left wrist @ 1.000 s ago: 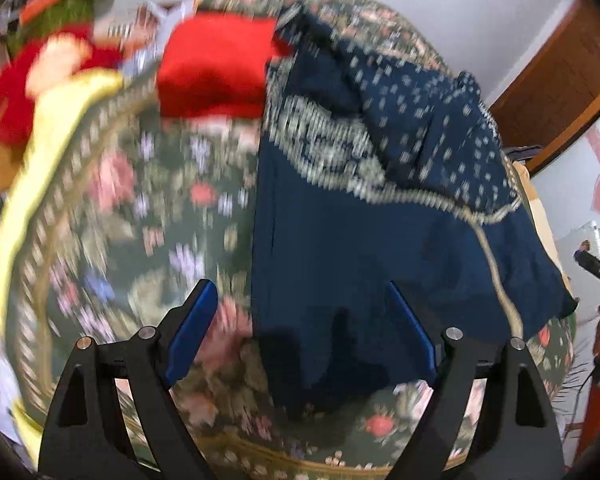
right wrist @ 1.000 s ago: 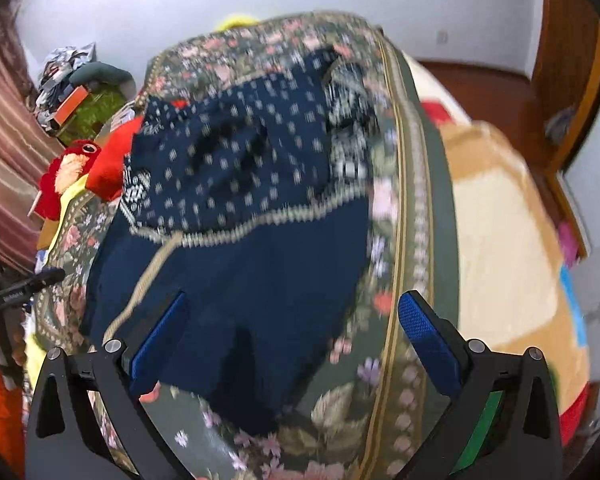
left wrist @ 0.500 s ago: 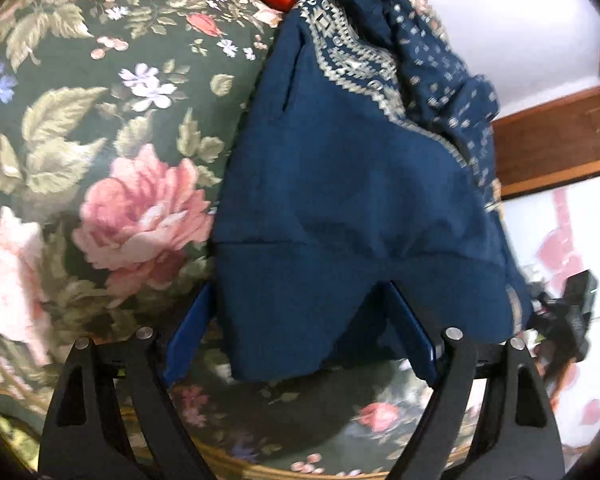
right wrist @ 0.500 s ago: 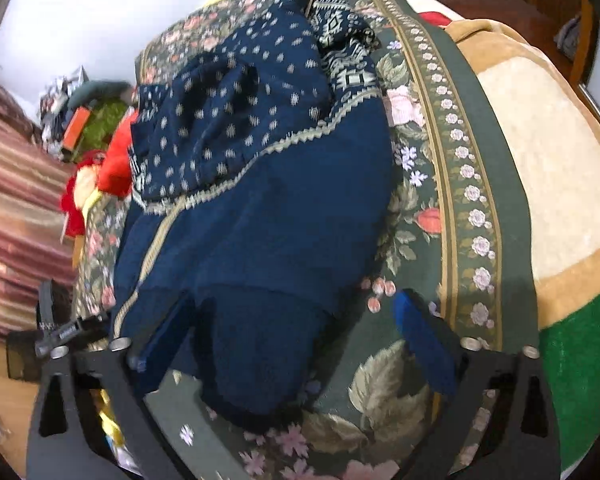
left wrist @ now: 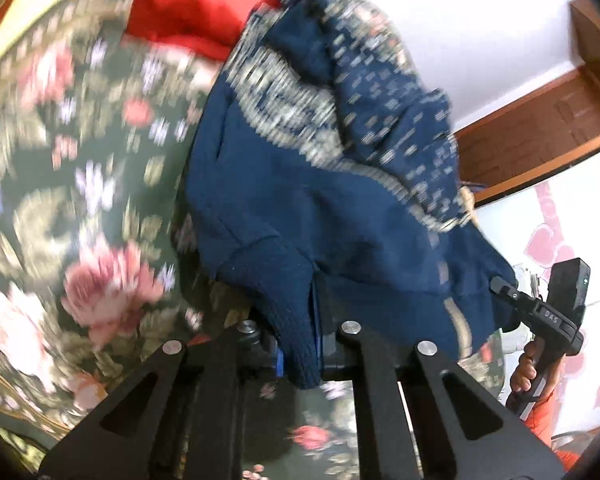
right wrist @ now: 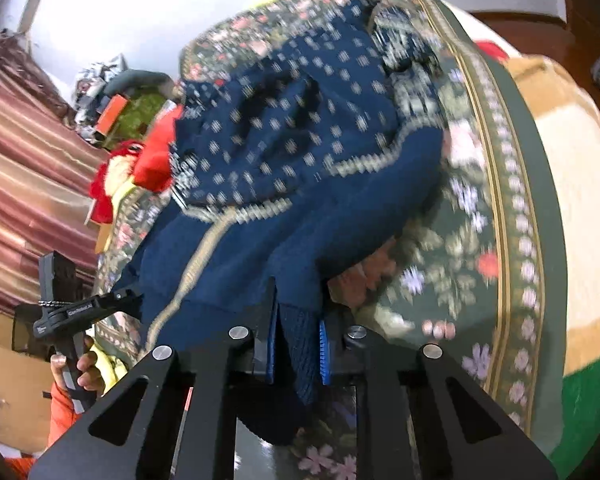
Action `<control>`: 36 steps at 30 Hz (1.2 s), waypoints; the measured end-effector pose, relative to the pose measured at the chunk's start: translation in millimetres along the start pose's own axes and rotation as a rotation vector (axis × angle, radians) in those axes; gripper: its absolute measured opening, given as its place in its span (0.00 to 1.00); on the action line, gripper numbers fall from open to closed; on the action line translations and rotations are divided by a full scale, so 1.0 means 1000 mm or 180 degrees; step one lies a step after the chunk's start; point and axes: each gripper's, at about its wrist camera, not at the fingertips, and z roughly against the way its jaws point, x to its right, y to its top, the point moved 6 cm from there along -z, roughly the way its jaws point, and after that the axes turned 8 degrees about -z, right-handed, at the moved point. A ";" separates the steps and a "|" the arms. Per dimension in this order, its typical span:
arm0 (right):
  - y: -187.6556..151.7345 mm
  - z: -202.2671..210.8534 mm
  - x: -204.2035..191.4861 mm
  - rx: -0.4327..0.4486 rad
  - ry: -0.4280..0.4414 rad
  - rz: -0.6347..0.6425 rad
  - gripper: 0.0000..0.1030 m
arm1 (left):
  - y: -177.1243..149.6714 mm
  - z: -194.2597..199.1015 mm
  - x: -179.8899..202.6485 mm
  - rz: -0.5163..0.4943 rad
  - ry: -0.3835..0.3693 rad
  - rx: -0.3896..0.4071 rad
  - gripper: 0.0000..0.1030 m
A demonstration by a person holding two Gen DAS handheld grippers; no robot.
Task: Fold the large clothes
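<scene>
A large navy knit sweater [left wrist: 308,216] with a cream patterned band and dotted upper part lies on a floral bedspread [left wrist: 80,184]. It also shows in the right wrist view [right wrist: 292,184]. My left gripper [left wrist: 300,344] is shut on the ribbed hem at one bottom corner. My right gripper [right wrist: 298,344] is shut on the hem at the other bottom corner. Both corners are lifted off the bed. The right gripper shows from the left wrist view [left wrist: 540,312], and the left one from the right wrist view [right wrist: 72,312].
A red folded cloth [left wrist: 188,12] lies at the far end of the bed beside the sweater. A striped curtain [right wrist: 24,160] hangs at the left. A cream and green blanket [right wrist: 572,208] covers the bed's right side. A wooden door [left wrist: 560,120] stands behind.
Both grippers were open over the sweater's bottom hem and have shut on its corners. The hem has risen off the bed and both views are blurred by motion.
</scene>
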 end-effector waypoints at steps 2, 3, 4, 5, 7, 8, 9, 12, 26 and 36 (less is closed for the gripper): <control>0.009 0.007 -0.007 0.0129 0.0018 0.0089 0.13 | 0.016 0.014 0.010 -0.0103 -0.0023 0.0148 0.08; 0.014 0.010 -0.010 0.0216 -0.0012 0.0167 0.13 | 0.023 0.020 0.014 -0.0144 -0.0053 0.0216 0.08; 0.019 0.013 -0.013 0.0304 -0.0051 0.0245 0.13 | 0.032 0.026 0.020 -0.0186 -0.0051 0.0287 0.08; 0.026 0.016 -0.016 0.0376 -0.0071 0.0290 0.13 | 0.042 0.033 0.026 -0.0252 -0.0030 0.0370 0.08; 0.038 0.019 -0.018 0.0461 -0.0039 0.0292 0.13 | 0.059 0.045 0.038 -0.0366 -0.0003 0.0509 0.08; 0.044 0.020 -0.018 0.0513 -0.0040 0.0293 0.13 | 0.069 0.051 0.044 -0.0423 0.0014 0.0588 0.08; 0.050 0.023 -0.018 0.0565 -0.0044 0.0295 0.13 | 0.077 0.055 0.048 -0.0462 0.0039 0.0645 0.08; 0.078 0.032 -0.019 0.0740 -0.0005 0.0239 0.13 | 0.108 0.066 0.055 -0.0536 0.0052 0.0826 0.08; 0.219 0.004 -0.018 0.1158 -0.0116 0.0158 0.13 | 0.258 0.012 0.068 -0.0842 0.0426 0.1065 0.08; 0.267 -0.090 0.032 0.0744 -0.0424 0.0049 0.18 | 0.310 -0.103 0.008 -0.0718 0.0805 0.0582 0.08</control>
